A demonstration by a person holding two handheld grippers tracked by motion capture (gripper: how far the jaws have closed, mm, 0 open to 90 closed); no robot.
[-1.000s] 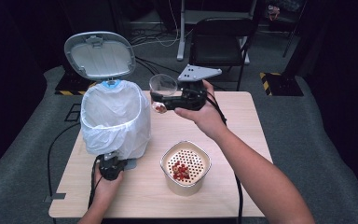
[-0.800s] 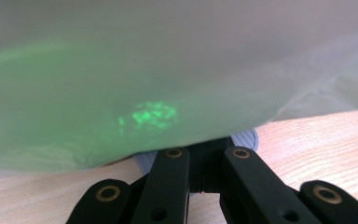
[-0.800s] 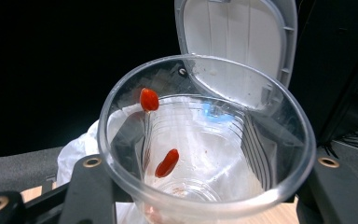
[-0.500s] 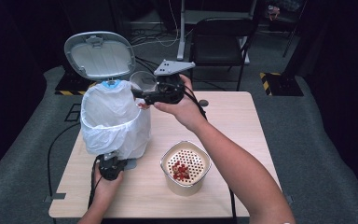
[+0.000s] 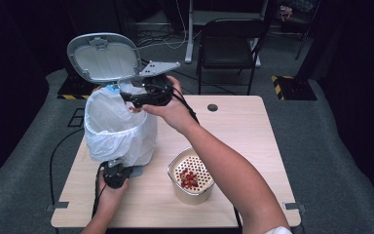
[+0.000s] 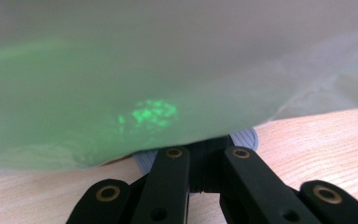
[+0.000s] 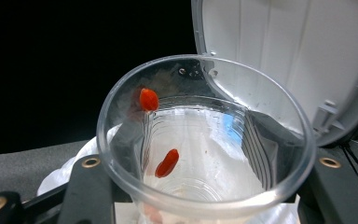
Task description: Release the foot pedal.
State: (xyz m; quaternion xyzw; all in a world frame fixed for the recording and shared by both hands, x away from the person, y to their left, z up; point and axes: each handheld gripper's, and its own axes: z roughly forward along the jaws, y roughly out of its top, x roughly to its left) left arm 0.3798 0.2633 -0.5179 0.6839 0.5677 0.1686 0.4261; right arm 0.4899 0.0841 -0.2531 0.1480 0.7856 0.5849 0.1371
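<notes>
At the lower left of the high view the left gripper [image 5: 114, 174] is set against the foot of the bin [image 5: 119, 127]; in the left gripper view its jaws appear drawn narrow on a dark stub by a grey ribbed pedal [image 6: 244, 138], though what is gripped cannot be made out under the white liner [image 6: 168, 70], and a green glow blurs that surface. The pedal is best kept pressed so the lid [image 5: 104, 57], at the upper left, is held up. Toward the upper middle, the right gripper [image 5: 143, 97] is clamped on a clear plastic cup [image 5: 132, 88], held over the bin's mouth. The cup is judged to need tipping further and a shake, since two red berries [image 7: 167, 162] are seen clinging to its wall in the right gripper view. Whether anything lies in the bin cannot be told. At the lower right of centre, a strainer cup [image 5: 191, 175] holding red berries is left standing on the table [image 5: 253, 146].
</notes>
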